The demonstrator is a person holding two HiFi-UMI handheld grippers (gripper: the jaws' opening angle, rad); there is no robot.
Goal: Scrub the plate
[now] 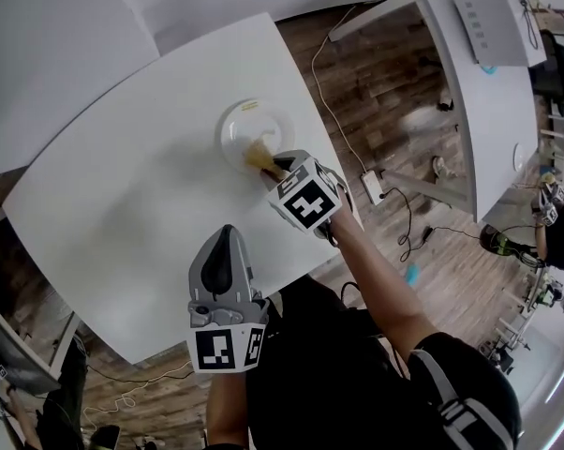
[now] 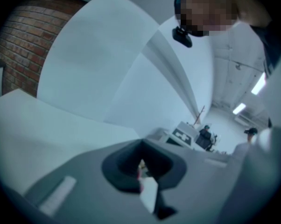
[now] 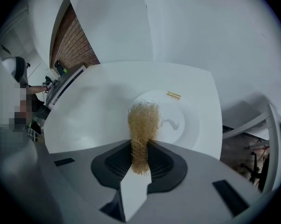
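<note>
Plate (image 1: 240, 125) (round, white) beneath fibrous tan scrubber (image 3: 143, 118) pinched by right hand-held gripper (image 3: 139, 144).

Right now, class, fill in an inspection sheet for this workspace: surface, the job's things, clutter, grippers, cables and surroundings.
Surface: white table, carrying only the job's things.
Job's things: white plate with a small yellow sticker; straw-coloured fibre scrubber over the plate's near side, contact unclear.
Clutter: nothing seen.
Grippers: right gripper shut on the scrubber; left gripper shut, empty, held away from the plate.
Cables: white cable and black cable on the floor, off the table.
Surroundings: wooden floor, second white table, brick wall.
</note>
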